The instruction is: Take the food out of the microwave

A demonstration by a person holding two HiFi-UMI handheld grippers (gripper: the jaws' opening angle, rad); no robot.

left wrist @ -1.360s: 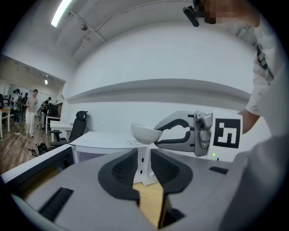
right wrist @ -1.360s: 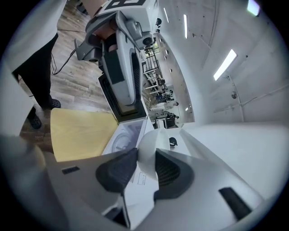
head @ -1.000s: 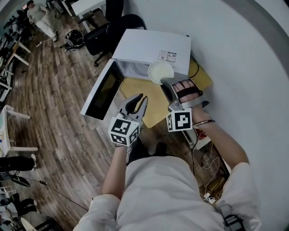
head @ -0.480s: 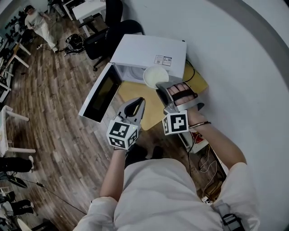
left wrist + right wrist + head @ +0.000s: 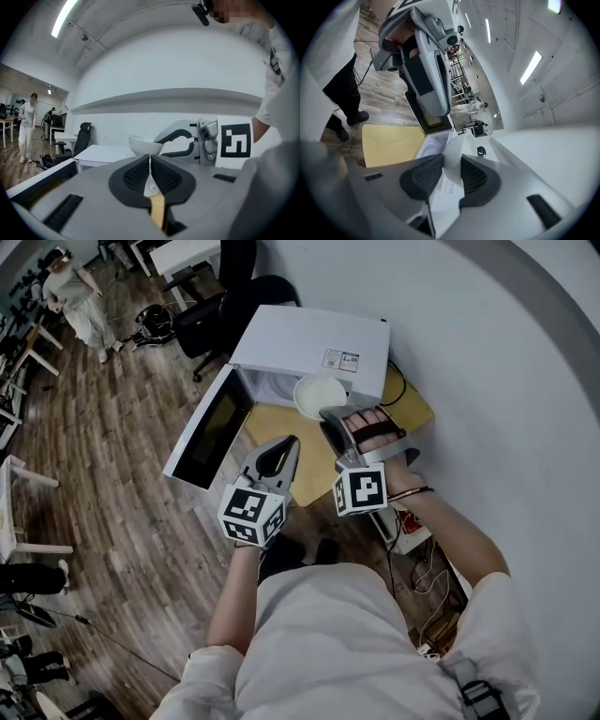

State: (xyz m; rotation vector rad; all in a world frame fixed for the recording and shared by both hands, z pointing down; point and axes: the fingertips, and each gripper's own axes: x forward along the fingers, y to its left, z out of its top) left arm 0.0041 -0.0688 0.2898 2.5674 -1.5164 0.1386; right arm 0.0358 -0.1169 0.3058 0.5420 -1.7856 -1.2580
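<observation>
Before the boxy microwave [image 5: 309, 343], the right hand-held gripper [image 5: 325, 414] pinches a smooth white bowl [image 5: 317, 390]; the left hand-held gripper [image 5: 289, 444] closes empty.

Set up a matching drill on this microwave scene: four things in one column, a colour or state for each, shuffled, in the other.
Things:
1. bowl
2. microwave door
3. right gripper
4. table

Colours or states:
a. yellow
b. swung open
c. clamped on a rim
d. white, held up off the table

Pairs: 1-d, 2-b, 3-c, 4-a
</observation>
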